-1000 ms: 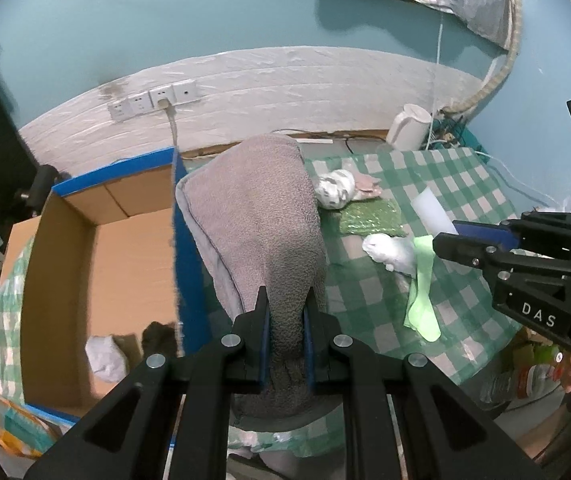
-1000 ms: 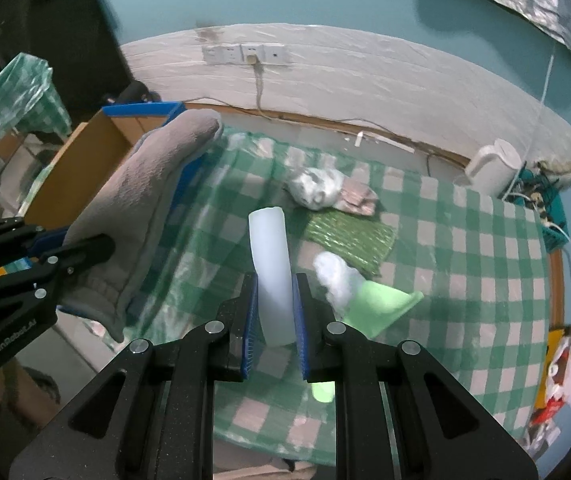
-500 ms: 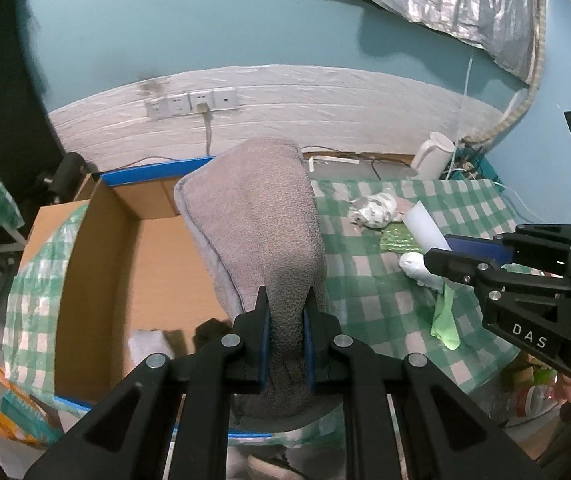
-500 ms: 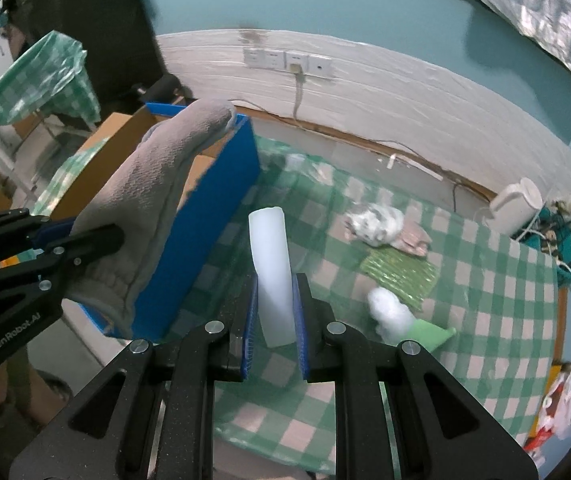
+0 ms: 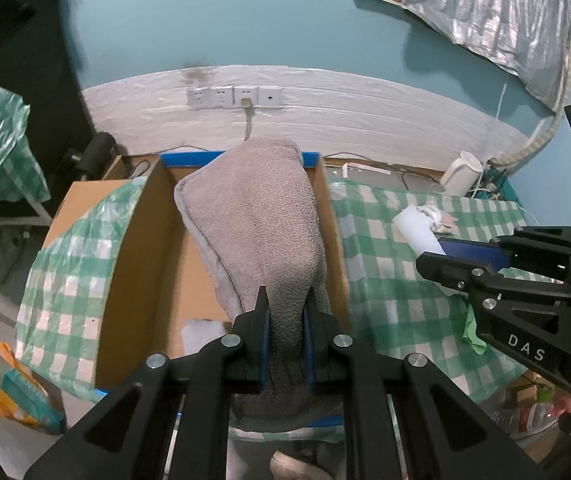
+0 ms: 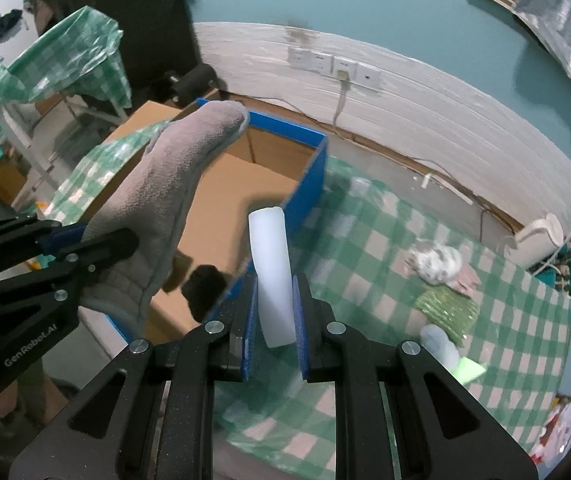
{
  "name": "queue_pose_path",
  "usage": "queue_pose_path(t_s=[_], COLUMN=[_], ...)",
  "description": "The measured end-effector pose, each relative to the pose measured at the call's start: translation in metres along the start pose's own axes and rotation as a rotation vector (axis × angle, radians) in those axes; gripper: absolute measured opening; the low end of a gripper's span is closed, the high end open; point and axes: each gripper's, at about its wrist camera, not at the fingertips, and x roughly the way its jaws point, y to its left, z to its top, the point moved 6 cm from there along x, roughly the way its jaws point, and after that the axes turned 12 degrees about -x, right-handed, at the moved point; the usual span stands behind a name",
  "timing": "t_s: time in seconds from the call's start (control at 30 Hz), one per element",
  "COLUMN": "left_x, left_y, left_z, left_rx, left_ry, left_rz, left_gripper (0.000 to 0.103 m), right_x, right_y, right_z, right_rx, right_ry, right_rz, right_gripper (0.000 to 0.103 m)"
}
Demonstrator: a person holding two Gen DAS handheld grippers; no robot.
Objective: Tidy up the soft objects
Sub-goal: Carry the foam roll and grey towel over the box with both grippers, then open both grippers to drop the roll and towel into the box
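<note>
My left gripper [image 5: 285, 312] is shut on a grey plush towel [image 5: 253, 224] and holds it above the open cardboard box [image 5: 141, 264] with blue edges. My right gripper [image 6: 273, 292] is shut on a white foam roll [image 6: 271, 268] and holds it near the box's right wall [image 6: 305, 196]. The right gripper also shows in the left wrist view [image 5: 437, 258], the left gripper in the right wrist view [image 6: 97, 236]. A dark item [image 6: 205, 284] and a white item [image 5: 201, 330] lie inside the box.
On the green checked tablecloth [image 6: 365, 248] lie a white patterned bundle [image 6: 437, 264], a green textured pad [image 6: 447, 306], a white soft lump [image 6: 439, 342] and a light green cloth [image 6: 469, 372]. A white kettle [image 6: 537, 240] stands at the back. Wall sockets [image 5: 233, 96] are behind the box.
Both grippers have moved left with their loads. The towel now hangs over the box; the foam roll has come from above the table to the box's right wall.
</note>
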Motion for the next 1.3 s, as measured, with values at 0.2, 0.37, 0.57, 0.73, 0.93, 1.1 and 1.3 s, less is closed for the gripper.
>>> queue_pose_path(t_s=[0.2,0.37,0.57,0.73,0.93,1.1,1.3], left_x=[0.005,0.013,0.021,0.026,0.032,0.027,0.025], left_y=[0.032,0.052,0.069,0.077,0.077,0.077,0.076], left_z=[0.005,0.003,0.001,0.001,-0.003,-0.001,0.002], left_rx=[-0.049,-0.078,-0.084,-0.092,-0.073,-0.058,-0.065], left_ry=[0.003,0.015,0.022,0.027,0.047,0.011,0.002], left_rz=[0.021,0.047,0.084,0.103,0.139,0.160,0.155], left_gripper=[0.013,0.013,0.014,0.015,0.029,0.044,0.051], right_x=[0.022,0.040,0.058,0.068,0.073,0.069,0.058], right_y=[0.023,0.044,0.066,0.072,0.072,0.064,0.053], right_z=[0.013,0.027,0.036,0.039,0.038,0.038,0.033], right_rx=[-0.032,-0.065,-0.099,-0.099,-0.089,-0.073,-0.046], right_ry=[0.025,0.038,0.060,0.074,0.082,0.066,0.046], right_rz=[0.032,0.055,0.086,0.105,0.086,0.055,0.037], right_gripper=[0.015,0.016,0.016,0.016,0.027,0.048,0.058])
